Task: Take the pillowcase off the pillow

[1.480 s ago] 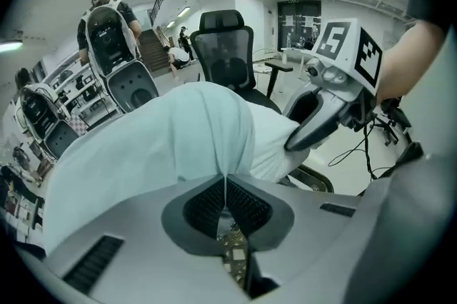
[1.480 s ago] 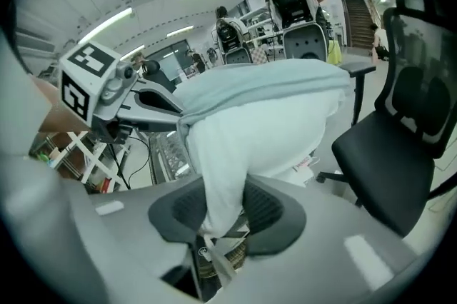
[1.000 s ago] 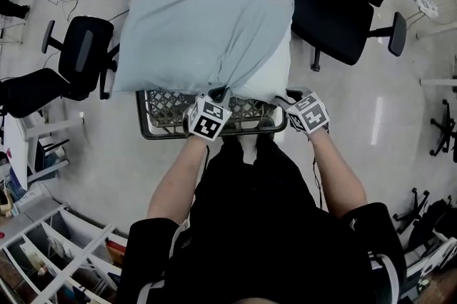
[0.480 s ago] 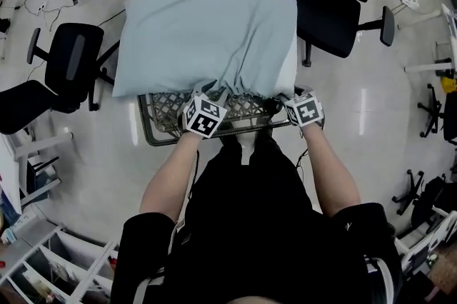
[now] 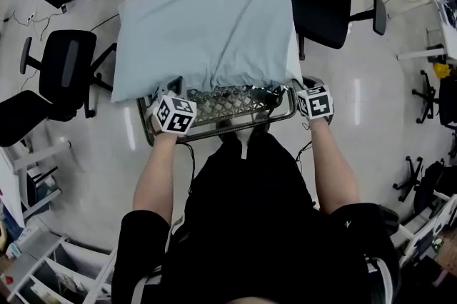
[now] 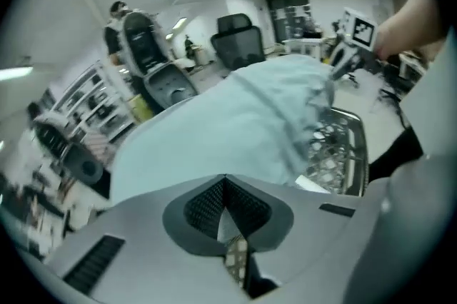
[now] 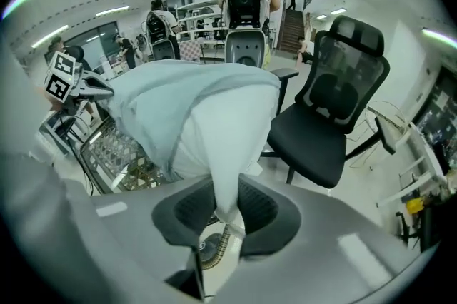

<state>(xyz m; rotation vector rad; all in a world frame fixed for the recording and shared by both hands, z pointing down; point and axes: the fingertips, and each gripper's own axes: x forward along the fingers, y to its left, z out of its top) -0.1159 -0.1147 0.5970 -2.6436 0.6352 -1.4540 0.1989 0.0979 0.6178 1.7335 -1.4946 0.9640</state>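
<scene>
Wire basket (image 5: 228,104) bears a pale-blue pillowcase (image 5: 207,31), white pillow (image 7: 214,138) apparently peeking right.

Both bare forearms reach forward and apart from the black-sleeved torso, the left forearm (image 5: 158,174) angling outward, the right forearm (image 5: 334,167) running straighter. Each wrist tips its claw steeply downward, with the marker cube on top: left cube (image 5: 175,115), right cube (image 5: 315,103). The left claw (image 6: 226,183) has just closed; its dark pads meet, and a thin pale fold of the light blue fabric pillowcase (image 6: 235,124) shows between them. The right claw (image 7: 227,210) has just been closing too, and its pads pinch a drawn-out corner of the white pillow (image 7: 228,153).
</scene>
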